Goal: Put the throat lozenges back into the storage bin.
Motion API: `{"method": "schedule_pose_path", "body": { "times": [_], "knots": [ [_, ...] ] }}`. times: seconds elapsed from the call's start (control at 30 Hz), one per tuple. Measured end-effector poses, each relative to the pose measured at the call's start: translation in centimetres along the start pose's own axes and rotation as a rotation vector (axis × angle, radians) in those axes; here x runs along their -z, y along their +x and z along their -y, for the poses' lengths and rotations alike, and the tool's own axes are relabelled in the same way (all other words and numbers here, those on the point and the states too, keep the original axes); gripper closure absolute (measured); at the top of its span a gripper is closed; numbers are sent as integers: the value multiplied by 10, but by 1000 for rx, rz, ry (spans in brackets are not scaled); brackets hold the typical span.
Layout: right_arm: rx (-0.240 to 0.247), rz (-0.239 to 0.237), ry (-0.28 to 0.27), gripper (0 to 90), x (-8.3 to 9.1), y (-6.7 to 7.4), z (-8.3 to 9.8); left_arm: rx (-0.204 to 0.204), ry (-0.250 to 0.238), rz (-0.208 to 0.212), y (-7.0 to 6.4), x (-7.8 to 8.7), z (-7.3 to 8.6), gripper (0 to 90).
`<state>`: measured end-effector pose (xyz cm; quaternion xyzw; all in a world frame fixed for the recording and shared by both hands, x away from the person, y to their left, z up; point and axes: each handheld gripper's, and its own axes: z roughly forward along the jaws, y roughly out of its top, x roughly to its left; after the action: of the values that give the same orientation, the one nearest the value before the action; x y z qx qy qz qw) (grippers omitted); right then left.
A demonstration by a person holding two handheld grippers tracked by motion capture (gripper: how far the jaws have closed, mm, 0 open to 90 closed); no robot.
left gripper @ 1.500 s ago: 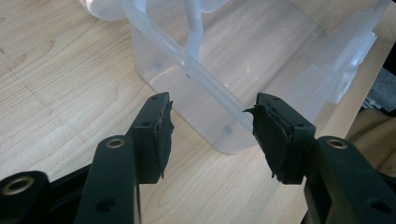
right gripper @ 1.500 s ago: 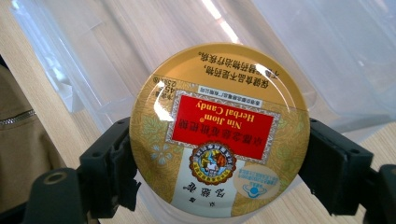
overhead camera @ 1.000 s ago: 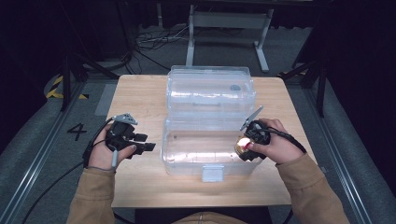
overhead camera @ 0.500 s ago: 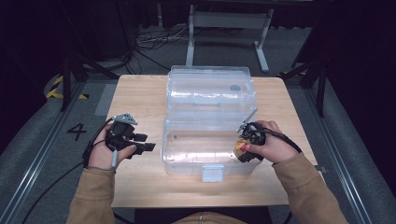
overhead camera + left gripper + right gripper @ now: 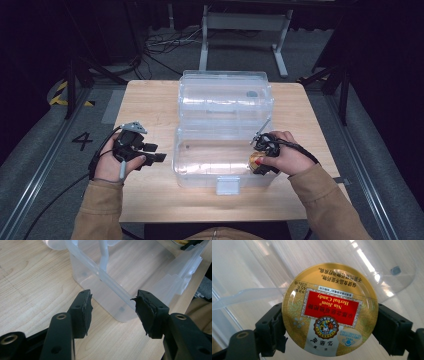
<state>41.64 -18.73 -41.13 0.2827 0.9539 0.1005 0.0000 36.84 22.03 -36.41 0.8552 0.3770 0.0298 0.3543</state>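
Note:
A clear plastic box (image 5: 200,165) stands open mid-table, its lid (image 5: 225,95) folded back behind it. My right gripper (image 5: 256,162) is over the box's right end, shut on a round gold candy tin (image 5: 255,160). In the right gripper view the tin (image 5: 329,310) shows a red label and sits squeezed between both jaws, above the box floor. My left gripper (image 5: 155,152) rests on the table left of the box, open and holding nothing. The left gripper view has its fingertips (image 5: 86,307) facing the box's near corner (image 5: 120,312).
The wooden table (image 5: 150,100) has bare room on both sides of the box. A latch tab (image 5: 227,186) juts from the box front. Behind the table are a metal stand (image 5: 240,25) and floor cables; a floor marking "4" (image 5: 82,141) lies to the left.
My right gripper has shifted slightly left and down with the tin, further over the box's right end. The left gripper has stayed put.

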Motion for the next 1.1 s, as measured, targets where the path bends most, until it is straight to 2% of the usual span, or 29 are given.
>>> {"method": "schedule_pose_path", "body": {
  "times": [0.27,0.33,0.43,0.7,1.1],
  "knots": [
    [-17,32,12,201,-3,3,-1,-7,3,0,0,0,0,472],
    [-39,42,5,201,-4,5,-2,-5,3,3,0,0,0,472],
    [-43,51,5,201,-5,5,-2,-4,0,0,0,0,0,471],
    [-92,72,0,200,-8,7,-3,2,1,1,0,0,0,465],
    [-87,85,-2,193,-7,7,-3,0,1,-3,2,0,1,459]
  ]
}}
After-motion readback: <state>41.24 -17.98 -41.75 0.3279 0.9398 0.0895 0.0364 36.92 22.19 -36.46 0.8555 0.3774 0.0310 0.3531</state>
